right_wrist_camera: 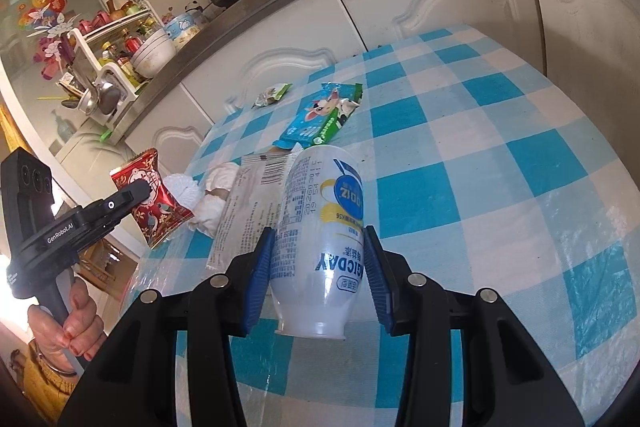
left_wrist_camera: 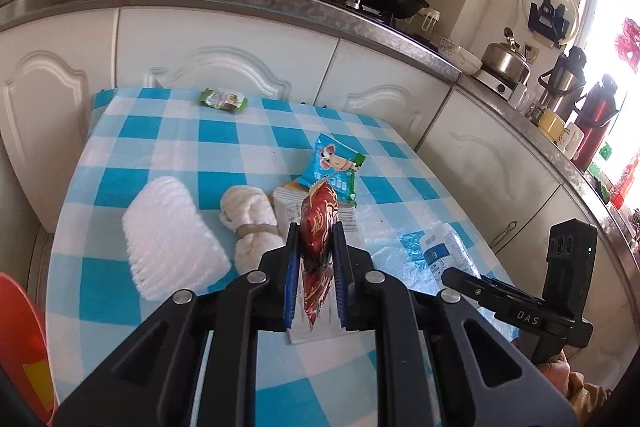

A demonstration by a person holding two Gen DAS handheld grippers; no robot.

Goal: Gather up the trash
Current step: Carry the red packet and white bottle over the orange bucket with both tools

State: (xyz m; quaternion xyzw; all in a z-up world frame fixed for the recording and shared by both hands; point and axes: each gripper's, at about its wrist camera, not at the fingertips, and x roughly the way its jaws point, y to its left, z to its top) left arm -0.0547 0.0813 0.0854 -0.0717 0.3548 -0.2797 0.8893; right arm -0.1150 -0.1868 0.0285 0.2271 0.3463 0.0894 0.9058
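Pinching red wrapper (left_wrist_camera: 318, 247) (off table edge (right_wrist_camera: 168, 239)), bottle (right_wrist_camera: 316, 247) clamped

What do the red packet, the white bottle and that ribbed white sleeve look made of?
Red packet: glossy printed film, probably foil-lined plastic; it shines and creases. White bottle: smooth, matte, opaque plastic with a printed label and moulded neck rim. Ribbed white sleeve: looks like soft foam netting, given its puffy, open ribs.

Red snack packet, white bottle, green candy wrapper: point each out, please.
red snack packet (left_wrist_camera: 318, 227), left wrist view, on its printed upper half between the pads.
white bottle (right_wrist_camera: 316, 227), right wrist view, on its labelled body.
green candy wrapper (left_wrist_camera: 223, 99), left wrist view, on its middle.
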